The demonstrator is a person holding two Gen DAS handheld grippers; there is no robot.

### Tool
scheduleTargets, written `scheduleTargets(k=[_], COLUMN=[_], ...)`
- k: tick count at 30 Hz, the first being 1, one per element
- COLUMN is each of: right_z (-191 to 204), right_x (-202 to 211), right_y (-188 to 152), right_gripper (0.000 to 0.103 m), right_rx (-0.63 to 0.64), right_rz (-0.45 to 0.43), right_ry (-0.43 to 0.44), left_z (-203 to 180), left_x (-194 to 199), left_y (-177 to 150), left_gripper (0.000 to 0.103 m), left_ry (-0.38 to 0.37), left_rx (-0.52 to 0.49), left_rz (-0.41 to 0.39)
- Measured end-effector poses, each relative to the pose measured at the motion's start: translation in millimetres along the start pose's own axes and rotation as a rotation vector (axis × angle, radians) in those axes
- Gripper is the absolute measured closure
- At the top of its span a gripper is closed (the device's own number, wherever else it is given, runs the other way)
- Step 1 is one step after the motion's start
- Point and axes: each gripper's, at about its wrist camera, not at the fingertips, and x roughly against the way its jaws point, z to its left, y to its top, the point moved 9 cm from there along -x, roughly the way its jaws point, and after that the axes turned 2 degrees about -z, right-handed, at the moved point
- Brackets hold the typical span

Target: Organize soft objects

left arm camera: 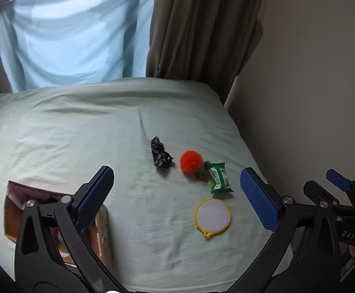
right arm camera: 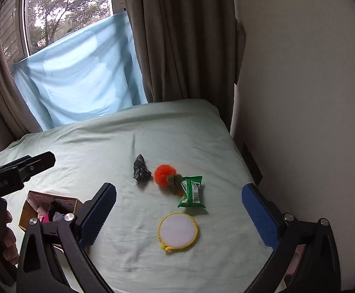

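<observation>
Orange pompom [right arm camera: 164,174] at twelve o'clock suits the right hand-held gripper [right arm camera: 178,213] (jaws spread, empty, like the left hand-held gripper [left arm camera: 177,199]): pinch centrally, gently, toward the box [right arm camera: 52,206].

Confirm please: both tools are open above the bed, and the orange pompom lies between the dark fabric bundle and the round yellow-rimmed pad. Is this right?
Not quite. Both the left tool and the right tool are open, but the orange pompom lies between the dark fabric bundle and the green packet. The round yellow-rimmed pad sits nearer the camera, past the packet. The right wrist view shows this.
</observation>
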Motion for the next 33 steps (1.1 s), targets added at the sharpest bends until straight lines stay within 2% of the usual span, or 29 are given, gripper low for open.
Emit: scheduleTargets(k=[7, 12, 18, 25, 28, 33], right_z=[-35.5, -46.5, -50.4, -49.2, -45.7, -47.6], right_x=[-72.5, -130.2, -199.3, -252.6, -266.3, -285.7], right_y=[-14.7, -36.5, -66.6, -92.5, -98.7, -106.5], right_gripper=[0.001, 0.002, 0.014, 0.016, 0.025, 0.028], right_rx=[-0.045, -0.08, -0.081, -0.085, -0.067, -0.051], right_rz=[0.036, 0.079, 0.159, 0.219, 0.239, 0.264], right_ry=[-0.01, 0.0, 0.005, 0.009, 0.019, 0.017], left_z=[-24.2, -33.3, -38.8, -39.1, -42.7, -49.0], left_x=[-97.4, -170.2, -252.5, -311.8, -329.8, -356.4], left_y=[-12.9, -23.1, -43.8, -64.3, -71.1, -79.9], left_gripper=[0.0, 0.0, 0.0, 0.001, 0.001, 0.001], left_ry=[-0.019, -0.063, -0.122, -0.129, -0.135, -0.151], left_rx=[-0.036, -0.036, -0.038, -0.17, -0.251, -0.366], left_rz=[0.075, 0.125, 0.209, 0.259, 0.28, 0.299])
